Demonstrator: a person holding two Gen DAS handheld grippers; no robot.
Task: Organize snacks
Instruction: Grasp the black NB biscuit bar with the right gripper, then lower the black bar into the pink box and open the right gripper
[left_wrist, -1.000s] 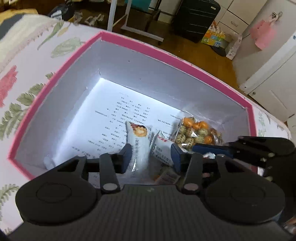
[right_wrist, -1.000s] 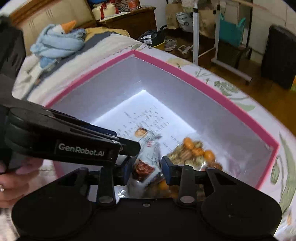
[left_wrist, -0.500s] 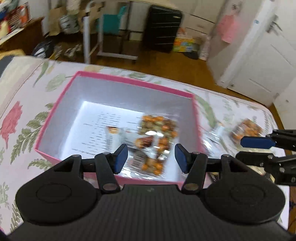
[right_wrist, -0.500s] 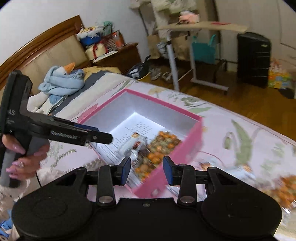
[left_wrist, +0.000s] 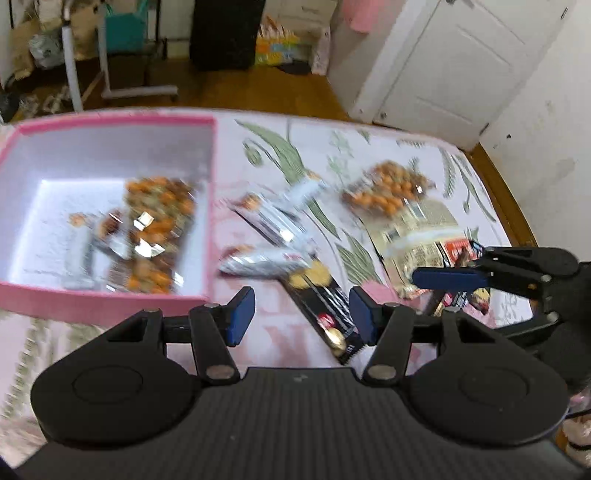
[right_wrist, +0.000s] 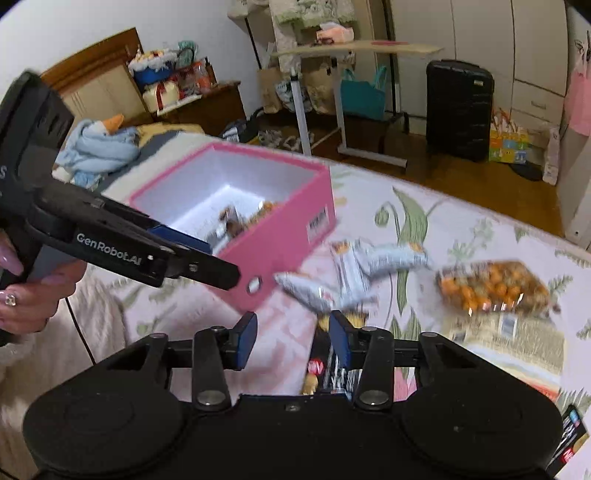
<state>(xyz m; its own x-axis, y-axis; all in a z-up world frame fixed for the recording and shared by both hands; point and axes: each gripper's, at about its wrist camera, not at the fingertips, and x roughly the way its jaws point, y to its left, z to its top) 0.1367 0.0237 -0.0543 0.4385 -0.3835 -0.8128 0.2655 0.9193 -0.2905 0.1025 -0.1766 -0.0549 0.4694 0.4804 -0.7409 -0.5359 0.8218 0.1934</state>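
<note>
Pink cardboard box (left_wrist: 207, 206) sits on the flowered bed (left_wrist: 273, 332) toward its left side, with several snack packets blurred inside it on the white bottom. Outside the box, on the bedspread, lie silver packets (right_wrist: 384, 258), a clear bag of orange snacks (right_wrist: 491, 284) nearer the bed's far right edge, a pale printed bag (left_wrist: 417, 229) and a black wrapper (left_wrist: 328, 302). The left hand-held gripper (left_wrist: 301, 314) hovers above the black wrapper, jaws parted and gripping nothing. The right hand-held gripper (right_wrist: 291, 338) has just been opening; its jaws stand apart with nothing pinched, the black wrapper lying below them. A hand (right_wrist: 29, 295) grips the left tool's handle.
</note>
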